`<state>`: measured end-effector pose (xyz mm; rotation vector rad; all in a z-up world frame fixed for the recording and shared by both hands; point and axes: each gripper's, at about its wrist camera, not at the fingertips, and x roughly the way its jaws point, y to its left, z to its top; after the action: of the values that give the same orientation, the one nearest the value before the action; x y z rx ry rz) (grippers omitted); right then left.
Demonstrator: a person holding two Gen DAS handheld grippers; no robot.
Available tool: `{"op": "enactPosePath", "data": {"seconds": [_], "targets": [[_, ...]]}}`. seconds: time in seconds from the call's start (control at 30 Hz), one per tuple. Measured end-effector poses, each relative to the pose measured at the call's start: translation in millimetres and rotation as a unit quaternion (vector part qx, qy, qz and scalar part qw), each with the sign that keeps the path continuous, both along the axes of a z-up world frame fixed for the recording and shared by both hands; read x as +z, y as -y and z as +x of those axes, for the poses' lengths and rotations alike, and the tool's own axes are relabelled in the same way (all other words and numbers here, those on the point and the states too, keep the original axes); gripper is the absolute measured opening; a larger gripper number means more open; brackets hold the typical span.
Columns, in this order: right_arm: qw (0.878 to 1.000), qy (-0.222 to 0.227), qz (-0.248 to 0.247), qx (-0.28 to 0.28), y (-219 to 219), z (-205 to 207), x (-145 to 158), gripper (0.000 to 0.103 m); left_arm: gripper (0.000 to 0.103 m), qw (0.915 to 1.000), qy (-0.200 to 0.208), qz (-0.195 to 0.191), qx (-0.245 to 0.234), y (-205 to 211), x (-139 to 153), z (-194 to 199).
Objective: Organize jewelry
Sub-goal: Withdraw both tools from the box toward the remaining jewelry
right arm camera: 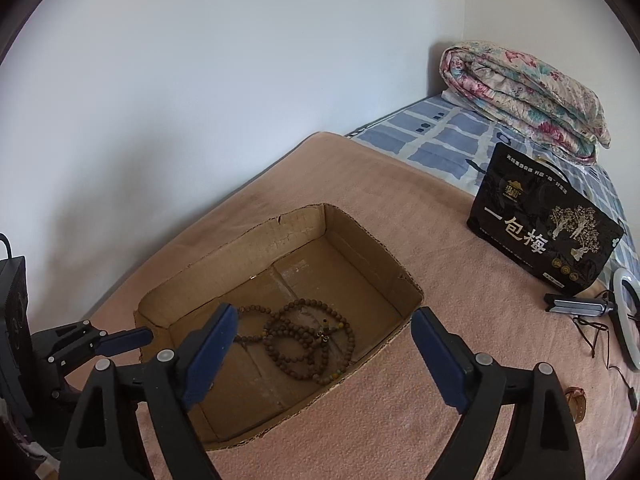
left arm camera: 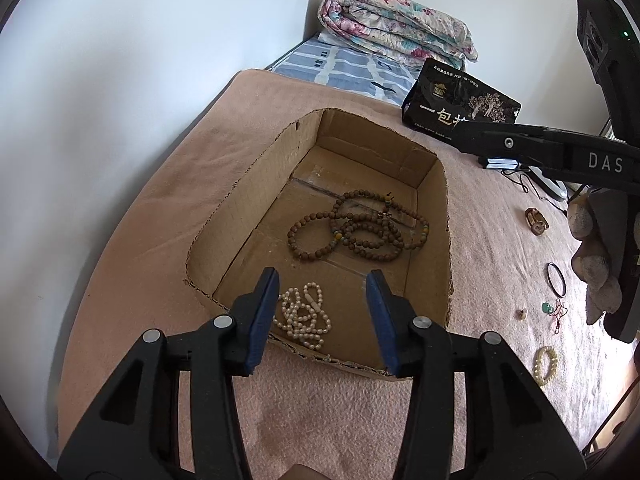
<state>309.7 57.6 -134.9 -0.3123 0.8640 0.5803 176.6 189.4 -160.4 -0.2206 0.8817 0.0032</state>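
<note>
We held left gripper (left arm camera: 322,316) and right gripper (right arm camera: 324,354) open, empty, over cardboard box (left arm camera: 256,184); pearl strand (left arm camera: 303,316) inside; lift straight clear.

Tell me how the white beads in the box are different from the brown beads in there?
The white beads are pale and lie in a small bunched heap by the near wall; the brown beads are dark, woody, and spread in several wide loops mid-floor. The brown strands look longer. Both lie loose on the cardboard box floor, untouched.
</note>
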Motion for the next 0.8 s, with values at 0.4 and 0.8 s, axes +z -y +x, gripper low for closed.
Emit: {"op": "enactPosePath", "data": {"seconds": [0.4, 0.8], "targets": [[0.998, 0.038, -0.03, -0.048, 40.8, -18.4, 17.5, 0.093, 0.046, 0.9997, 0.013, 0.002, -0.021, 24.5, 15.6, -10.5], [0.992, 0.043, -0.022, -0.116, 128.8, -33.5, 33.1, 0.093, 0.046, 0.9972, 0.022, -0.017, -0.07, 70.2, 24.4, -15.8]]}}
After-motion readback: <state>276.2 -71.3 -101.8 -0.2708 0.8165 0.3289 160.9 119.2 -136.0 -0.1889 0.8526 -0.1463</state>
